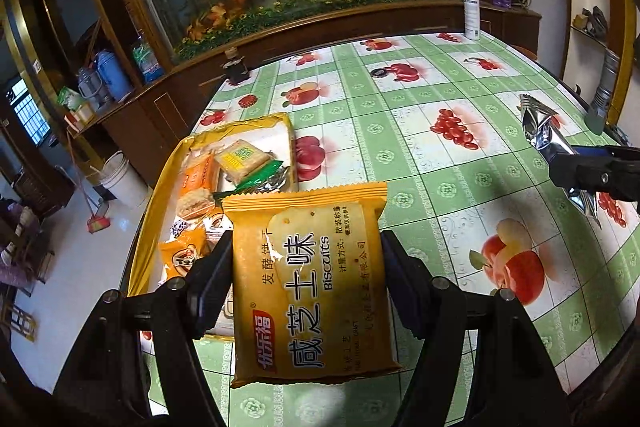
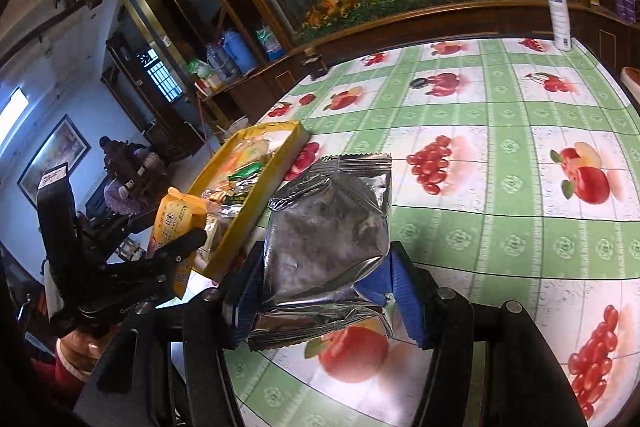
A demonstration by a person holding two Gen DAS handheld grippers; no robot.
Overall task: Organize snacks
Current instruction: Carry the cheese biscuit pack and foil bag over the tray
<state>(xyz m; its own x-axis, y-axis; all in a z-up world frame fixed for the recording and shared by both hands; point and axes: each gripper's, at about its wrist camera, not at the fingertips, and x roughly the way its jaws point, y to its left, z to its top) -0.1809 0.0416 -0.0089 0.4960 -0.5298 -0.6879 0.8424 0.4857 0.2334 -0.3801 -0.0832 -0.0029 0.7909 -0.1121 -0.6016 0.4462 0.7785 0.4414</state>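
Your jaws are each clamped on one packet: the left gripper (image 1: 306,279) holds an orange biscuit packet (image 1: 310,287), the right gripper (image 2: 324,291) a silver foil packet (image 2: 326,239), both lifted off the desk (image 1: 440,187). One yellow tray (image 1: 160,195) sits at the desk's left edge (perhaps six or more snacks inside; the pile is hard to count). One white spray bottle (image 1: 472,13) stands at the far edge, with open cloth between.
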